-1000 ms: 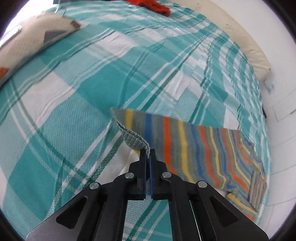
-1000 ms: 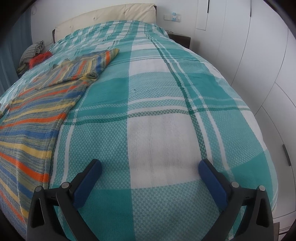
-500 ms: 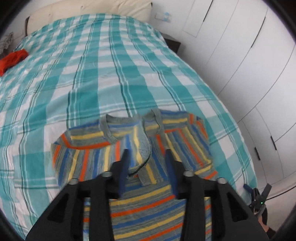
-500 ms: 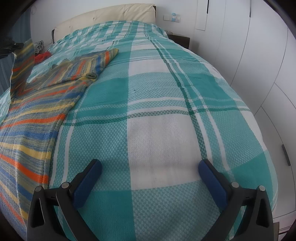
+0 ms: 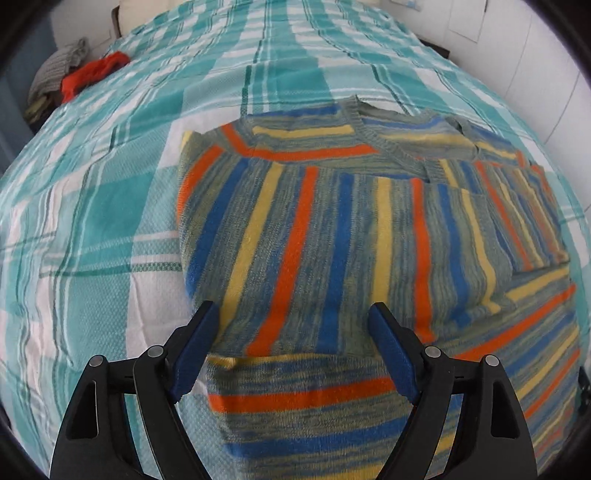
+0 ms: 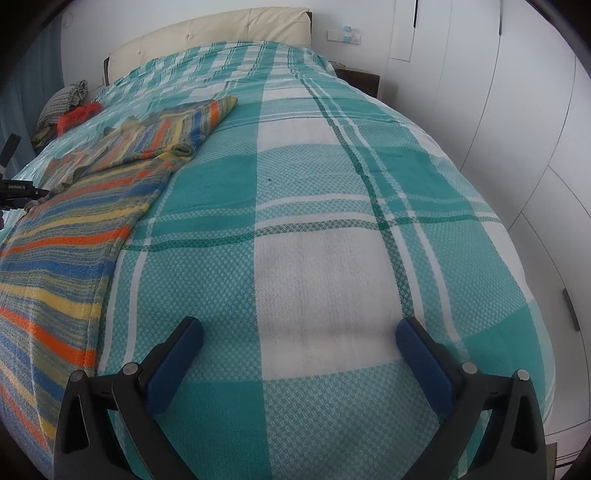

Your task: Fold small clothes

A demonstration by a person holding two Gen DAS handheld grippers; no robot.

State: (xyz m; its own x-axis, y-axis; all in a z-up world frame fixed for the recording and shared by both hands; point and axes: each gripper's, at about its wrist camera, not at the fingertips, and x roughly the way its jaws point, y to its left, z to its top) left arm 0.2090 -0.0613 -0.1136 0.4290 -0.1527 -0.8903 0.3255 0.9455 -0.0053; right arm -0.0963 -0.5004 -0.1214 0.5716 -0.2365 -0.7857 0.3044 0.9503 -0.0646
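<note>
A striped sweater (image 5: 351, 229) in orange, blue, yellow and grey lies flat on the teal plaid bed cover (image 5: 103, 206). Its left sleeve is folded across the chest, and the neckline points to the far end. My left gripper (image 5: 295, 332) is open and empty, hovering just above the sweater's lower body. In the right wrist view the sweater (image 6: 74, 229) lies at the left. My right gripper (image 6: 299, 347) is open and empty over bare bed cover (image 6: 314, 229), to the right of the sweater.
A red garment (image 5: 92, 72) and a grey knit one (image 5: 55, 70) lie near the bed's far left edge. A cream headboard (image 6: 221, 33) stands at the far end. White wardrobe doors (image 6: 517, 110) run along the right side of the bed.
My left gripper let go of the sleeve after carrying it across the sweater, opened wide, and moved lower over the sweater. My right gripper has stayed still and open.
</note>
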